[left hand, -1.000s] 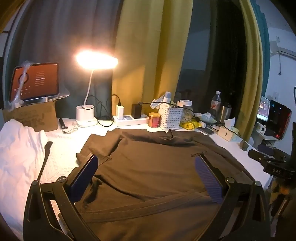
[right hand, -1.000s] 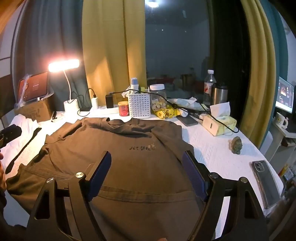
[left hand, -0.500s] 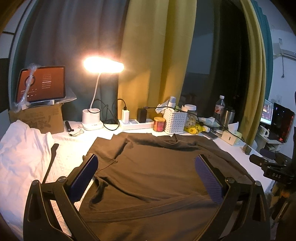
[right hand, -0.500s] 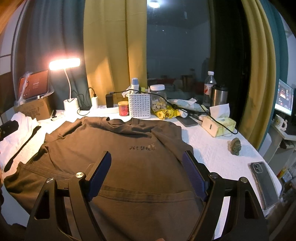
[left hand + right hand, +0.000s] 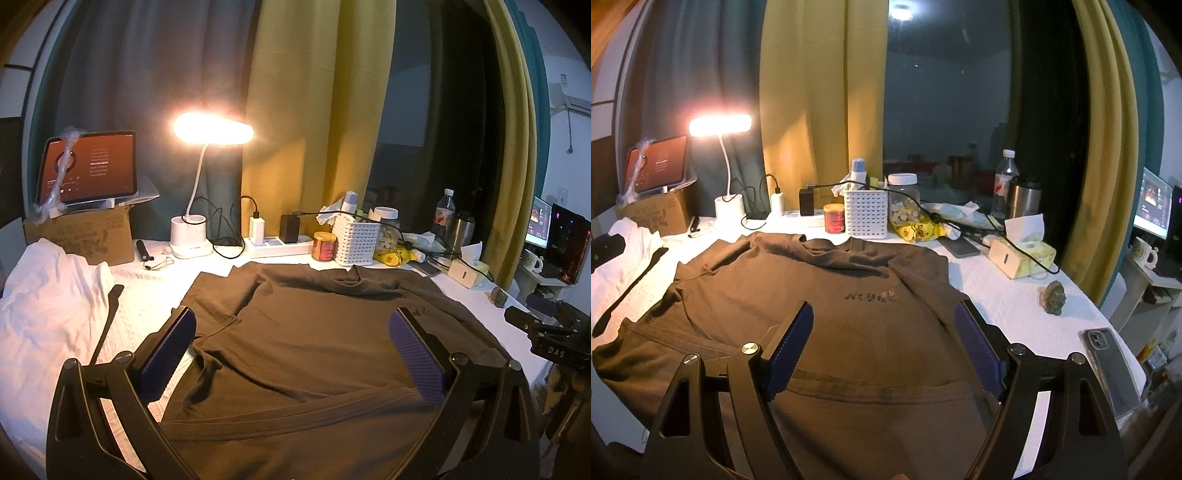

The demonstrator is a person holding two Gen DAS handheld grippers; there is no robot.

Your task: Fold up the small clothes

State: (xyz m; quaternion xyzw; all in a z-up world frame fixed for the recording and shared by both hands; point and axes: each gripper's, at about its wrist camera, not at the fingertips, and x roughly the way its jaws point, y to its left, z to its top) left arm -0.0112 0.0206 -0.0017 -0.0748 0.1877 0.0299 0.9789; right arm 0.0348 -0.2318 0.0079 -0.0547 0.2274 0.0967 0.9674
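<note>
Your table (image 5: 1008, 299), under its white textured cover, carries everything, and the brown T-shirt (image 5: 831, 314) takes up most of it: laid flat with the printed chest facing up, collar toward the curtains, hem toward you. The sleeve on its left side is already turned in over the body (image 5: 221, 299), and the bottom hem band runs slightly askew in the left wrist view, so the cloth is not perfectly squared.

Beside it, on your left, lies a rumpled white garment (image 5: 48, 295), close to the brown sleeve edge. If you sweep that side inward you could catch both fabrics at once.

Your left tool (image 5: 295, 350) hangs over the lower body of the shirt with its jaws spread wide and nothing between them. Your right tool (image 5: 884, 343) is likewise spread and empty, hovering above the chest below the print.

At the right edge a phone (image 5: 1108, 369) in a clear case sits near the table's rim, and a small stone figure (image 5: 1052, 297) lies just off the shirt's right sleeve. A wide fold from that side could drag either off. The cable (image 5: 1027, 254) crossing the tissue box (image 5: 1023, 254) behind the collar could snag if you pull the shirt back.
</note>
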